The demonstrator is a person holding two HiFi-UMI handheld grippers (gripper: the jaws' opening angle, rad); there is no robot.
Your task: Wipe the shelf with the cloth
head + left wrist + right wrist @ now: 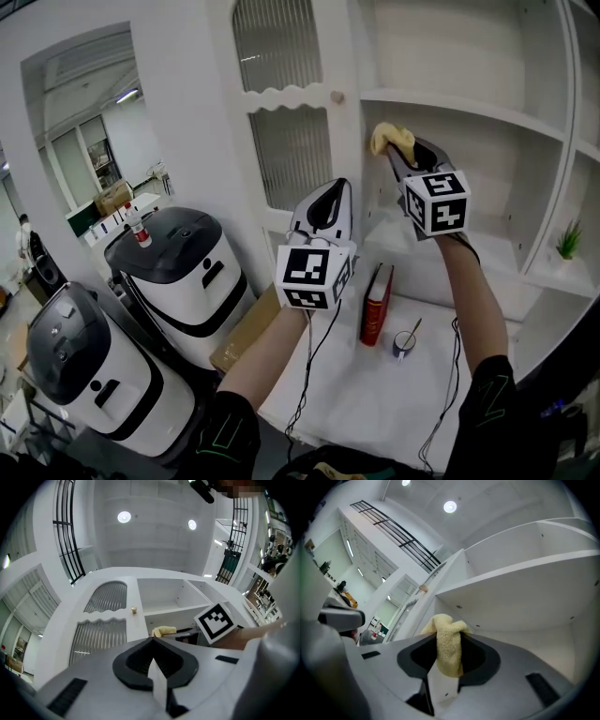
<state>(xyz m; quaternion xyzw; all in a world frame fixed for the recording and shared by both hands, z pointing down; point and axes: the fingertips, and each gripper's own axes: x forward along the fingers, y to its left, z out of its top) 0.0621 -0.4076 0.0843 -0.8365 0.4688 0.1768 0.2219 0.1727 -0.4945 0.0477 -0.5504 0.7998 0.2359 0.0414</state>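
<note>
A yellow cloth (387, 138) is pinched in my right gripper (397, 150), which is raised just under the front left end of a white shelf board (469, 108). In the right gripper view the cloth (447, 641) bunches out between the shut jaws, close below the shelf's underside (520, 597). My left gripper (333, 187) is shut with nothing in it, held lower and to the left, in front of the cabinet's ribbed door (286, 155). From the left gripper view the cloth (164, 631) and the right gripper's marker cube (214, 622) show beyond the jaws.
On the counter (375, 384) below stand a red book (377, 305) and a small cup with a utensil (405, 342). A small plant (568, 241) sits on a right-hand shelf. Two white round machines (183, 267) stand at the left, beside a cardboard box (246, 342).
</note>
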